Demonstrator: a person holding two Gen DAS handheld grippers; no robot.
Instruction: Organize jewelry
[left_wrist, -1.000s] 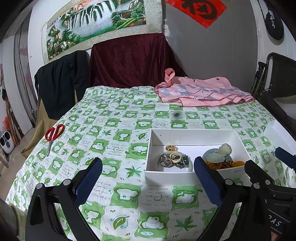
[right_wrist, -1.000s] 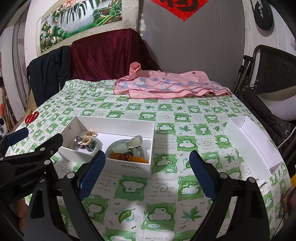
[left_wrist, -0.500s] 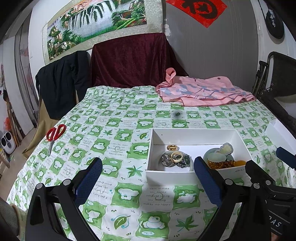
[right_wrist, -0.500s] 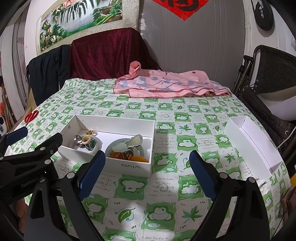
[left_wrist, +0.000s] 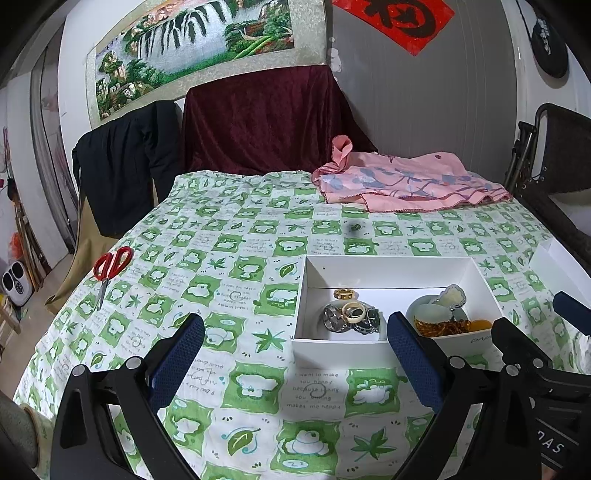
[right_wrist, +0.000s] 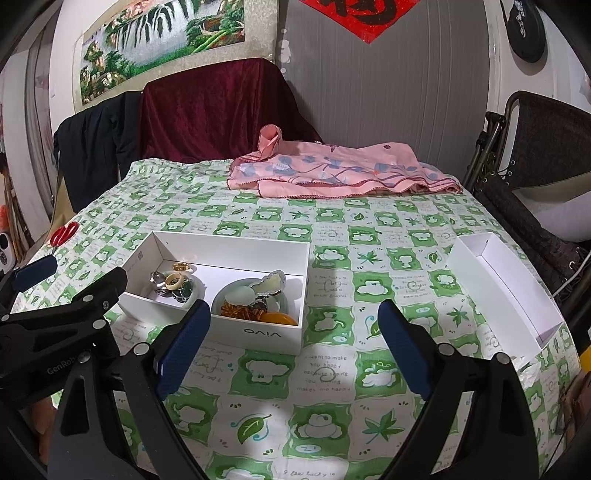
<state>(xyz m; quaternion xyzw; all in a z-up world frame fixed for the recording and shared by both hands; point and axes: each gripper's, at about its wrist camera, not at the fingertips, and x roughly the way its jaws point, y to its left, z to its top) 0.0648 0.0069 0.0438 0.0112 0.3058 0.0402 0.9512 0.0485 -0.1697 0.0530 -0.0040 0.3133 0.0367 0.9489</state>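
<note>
Surface, left wrist view: green-and-white tablecloth (left_wrist: 236, 266) is covering the table
White box (left_wrist: 388, 266): sitting on it, holding the jewelry (left_wrist: 351, 314)
Scissors (left_wrist: 109, 266): lying far left of the box
Left gripper (left_wrist: 295, 354): fingers spreading wide, gripping nothing
Right wrist view, lid (right_wrist: 506, 288): lying right of the box
Right gripper (right_wrist: 288, 343): fingers spreading wide, empty

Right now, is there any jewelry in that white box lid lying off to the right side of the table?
No, the white lid shows only its bare inside, while the jewelry sits in the other white box.
</note>
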